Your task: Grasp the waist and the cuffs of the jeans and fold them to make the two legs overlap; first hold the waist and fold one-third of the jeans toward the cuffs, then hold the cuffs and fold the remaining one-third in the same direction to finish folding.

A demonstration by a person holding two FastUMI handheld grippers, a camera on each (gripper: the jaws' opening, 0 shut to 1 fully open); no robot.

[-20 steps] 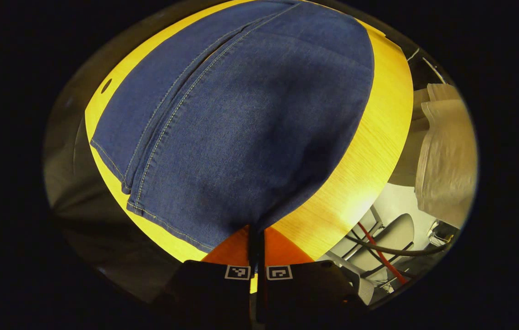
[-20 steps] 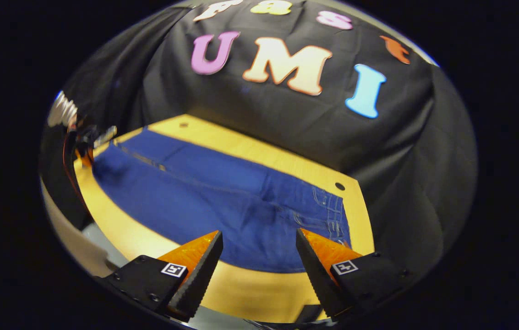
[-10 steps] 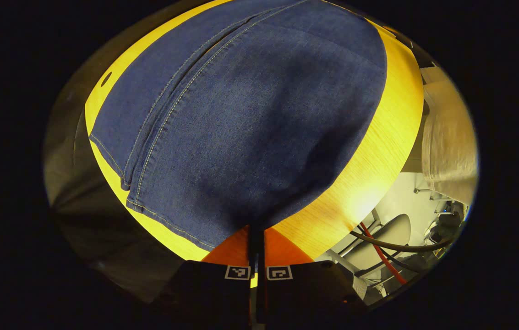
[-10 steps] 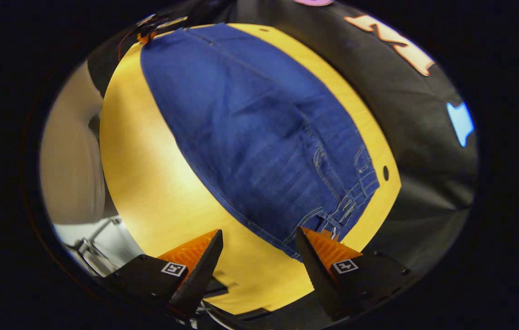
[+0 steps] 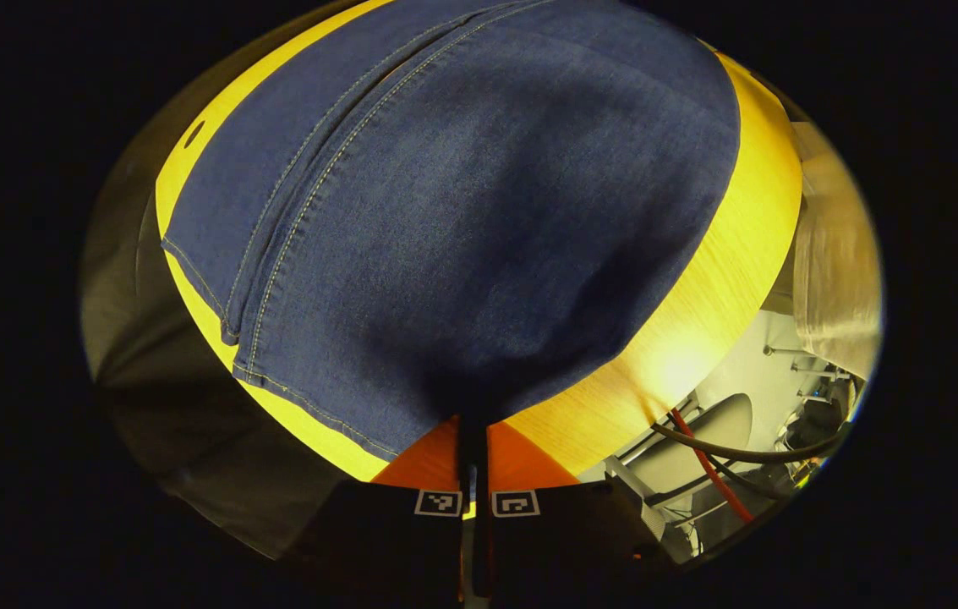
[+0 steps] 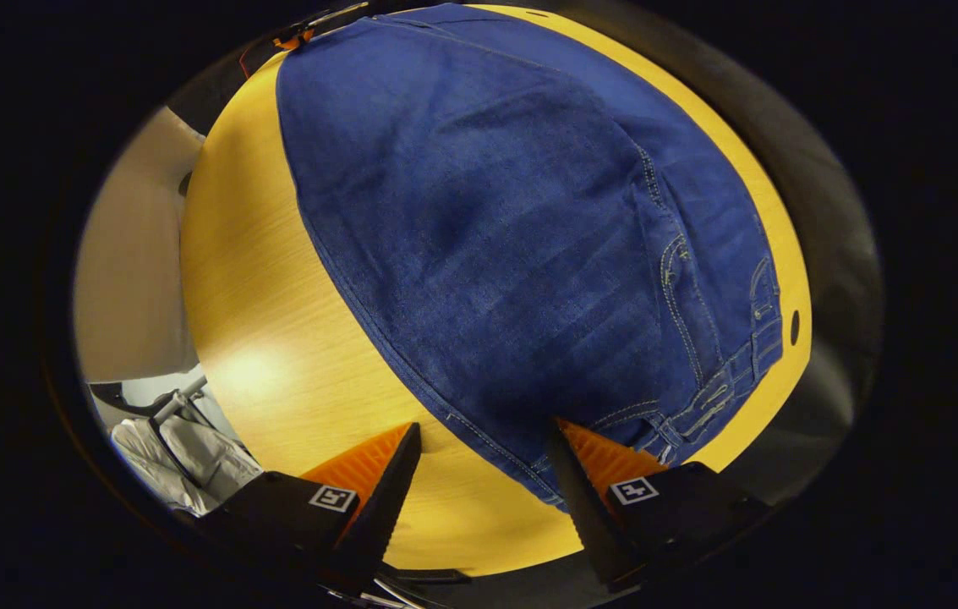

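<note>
Blue jeans (image 5: 462, 211) lie flat along the yellow wooden table (image 5: 698, 313). In the left gripper view the cuffs are nearest, one leg's seam running beside the other. My left gripper (image 5: 472, 436) is shut on the near cuff corner, and the denim bunches to a point at its fingertips. In the right gripper view the same jeans (image 6: 512, 220) show from the waist end, with belt loops and a pocket at the right. My right gripper (image 6: 483, 469) stands open just above the table (image 6: 276, 338), its jaws either side of the near waist corner (image 6: 550, 482). The left gripper (image 6: 297, 38) shows far off at the cuff end.
Round holes mark the table's far corners (image 5: 194, 134) (image 6: 794, 326). A person's light clothing (image 5: 834, 271) stands beside the table's near edge. Below that edge are a chair and cables (image 5: 707, 457). Black cloth hangs behind the table.
My right gripper has tipped down from facing the wall and come in low over the waist corner, still open. My left gripper has stayed shut on the cuff and barely shifted.
</note>
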